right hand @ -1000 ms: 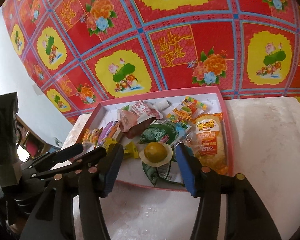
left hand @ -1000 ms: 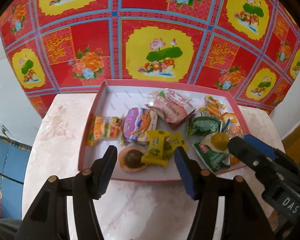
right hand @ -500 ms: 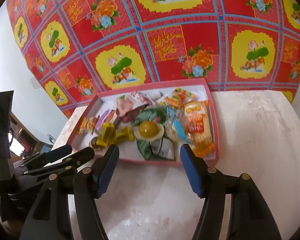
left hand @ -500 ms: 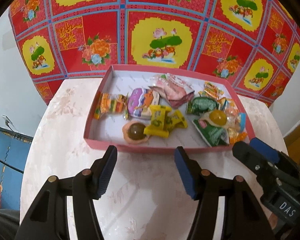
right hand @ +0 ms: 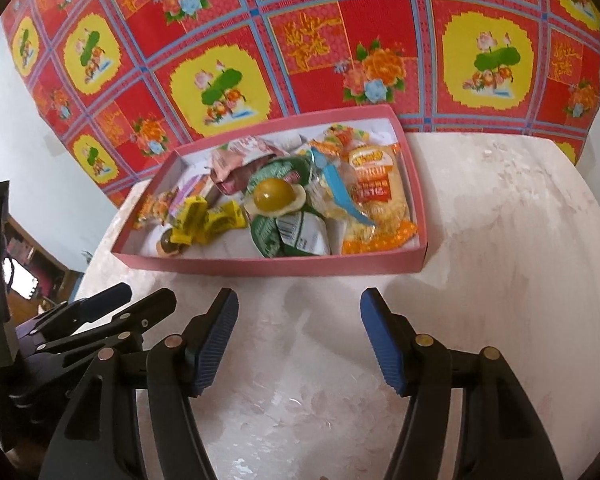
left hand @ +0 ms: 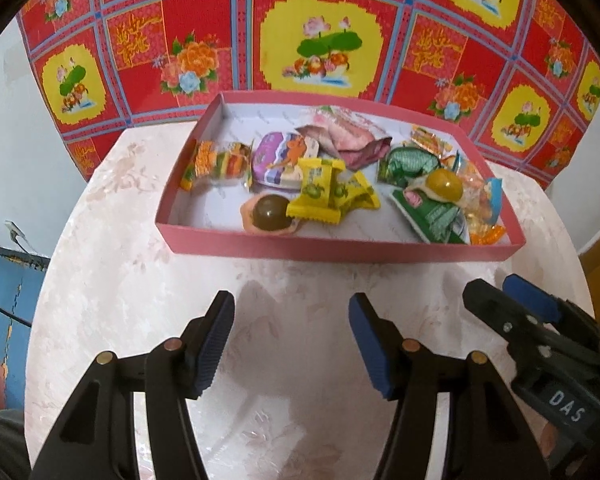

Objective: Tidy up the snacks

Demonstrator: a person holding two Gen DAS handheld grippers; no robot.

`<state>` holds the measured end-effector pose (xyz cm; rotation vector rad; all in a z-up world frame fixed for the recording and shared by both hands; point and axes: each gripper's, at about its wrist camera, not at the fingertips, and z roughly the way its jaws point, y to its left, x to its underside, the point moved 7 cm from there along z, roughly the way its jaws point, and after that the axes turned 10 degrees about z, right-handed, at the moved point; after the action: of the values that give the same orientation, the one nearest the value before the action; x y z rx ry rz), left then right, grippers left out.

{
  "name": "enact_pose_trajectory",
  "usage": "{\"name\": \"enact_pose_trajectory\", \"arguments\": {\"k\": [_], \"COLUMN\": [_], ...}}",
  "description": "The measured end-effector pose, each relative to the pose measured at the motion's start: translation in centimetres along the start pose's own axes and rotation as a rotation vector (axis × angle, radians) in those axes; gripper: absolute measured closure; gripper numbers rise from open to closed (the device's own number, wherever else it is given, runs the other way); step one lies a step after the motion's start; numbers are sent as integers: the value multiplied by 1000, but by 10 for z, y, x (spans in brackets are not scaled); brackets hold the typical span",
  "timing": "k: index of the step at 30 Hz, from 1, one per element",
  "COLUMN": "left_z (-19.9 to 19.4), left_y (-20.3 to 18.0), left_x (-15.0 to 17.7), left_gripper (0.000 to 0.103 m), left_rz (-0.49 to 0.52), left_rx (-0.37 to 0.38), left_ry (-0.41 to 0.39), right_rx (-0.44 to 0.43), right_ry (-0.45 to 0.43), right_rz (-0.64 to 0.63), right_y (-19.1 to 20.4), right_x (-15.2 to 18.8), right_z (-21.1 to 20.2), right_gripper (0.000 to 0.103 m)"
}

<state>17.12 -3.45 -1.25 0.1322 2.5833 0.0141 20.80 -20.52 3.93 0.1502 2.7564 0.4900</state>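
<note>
A shallow pink tray [left hand: 340, 249] [right hand: 268, 266] stands on the marble table and holds several wrapped snacks: a brown jelly cup [left hand: 271, 213], yellow candies [left hand: 328, 196], a purple pack [left hand: 280, 158], green packs [left hand: 412, 162], a yellow jelly cup [left hand: 444, 185] [right hand: 274, 196] and an orange noodle pack [right hand: 374, 200]. My left gripper [left hand: 290, 336] is open and empty, over the table in front of the tray. My right gripper [right hand: 298, 334] is open and empty, also in front of the tray. It also shows in the left wrist view [left hand: 512, 300], to the right.
The round marble table [left hand: 140, 300] [right hand: 520, 260] stands against a red and yellow flowered cloth [left hand: 320, 40] on the wall. Bare tabletop lies between the grippers and the tray. A blue object [left hand: 0, 292] sits below the table's left edge.
Both grippers have drawn back from above the tray to the table in front of it. Both stay open and empty. The snacks have not moved.
</note>
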Motion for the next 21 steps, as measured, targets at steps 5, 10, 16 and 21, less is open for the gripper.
{"name": "enact_pose_trajectory", "arguments": {"k": [5, 10, 16, 21], "left_z": [5, 6, 6, 7], "left_y": [-3, -4, -4, -3], "left_x": [4, 4, 3, 4], "left_gripper": [40, 40, 40, 40], "left_rz": [6, 28, 32, 35], "left_rx": [-3, -23, -38, -47], "left_ry": [8, -3, -9, -18], "right_rx": [88, 115, 148, 166], "right_ry": [7, -10, -28, -35], "right_rz": [-23, -51, -73, -89], "right_y": [-5, -3, 0, 1], "right_x": [8, 10, 11, 12], "right_z": [11, 14, 16, 18], "right_gripper": [38, 38, 38, 38]}}
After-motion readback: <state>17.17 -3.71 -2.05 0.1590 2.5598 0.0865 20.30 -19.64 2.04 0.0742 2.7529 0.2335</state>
